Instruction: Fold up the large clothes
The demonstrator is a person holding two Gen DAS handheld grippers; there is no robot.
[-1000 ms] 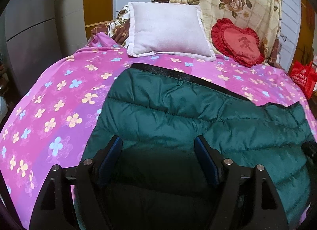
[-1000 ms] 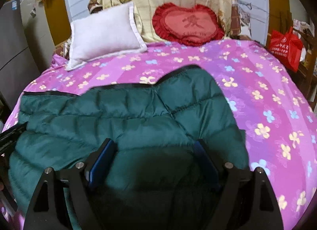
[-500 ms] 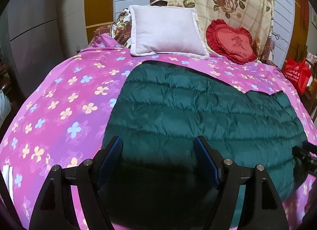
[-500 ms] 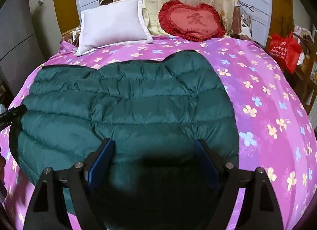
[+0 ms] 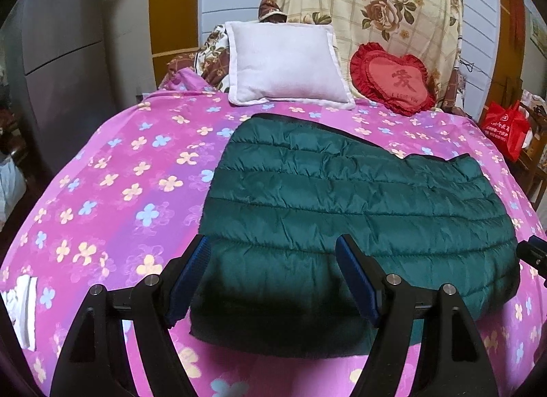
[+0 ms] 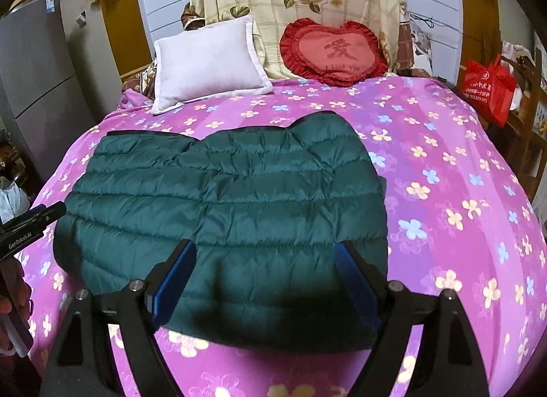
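Green puffer jacket (image 5: 359, 212) lay folded flat mid-frame on pink floral bedsheet (image 5: 112, 192), lower in view than second ago. Left gripper (image 5: 273, 277) and right gripper (image 6: 265, 274) spread, empty, pulled back above near hem. Fold apparently released; likely finished.

The jacket (image 5: 359, 212) lies flat on the bed (image 5: 112, 192). Behind it, at the head, a pillow (image 5: 287, 62) leans on the left, a heart cushion (image 5: 393, 79) beside it on the right.
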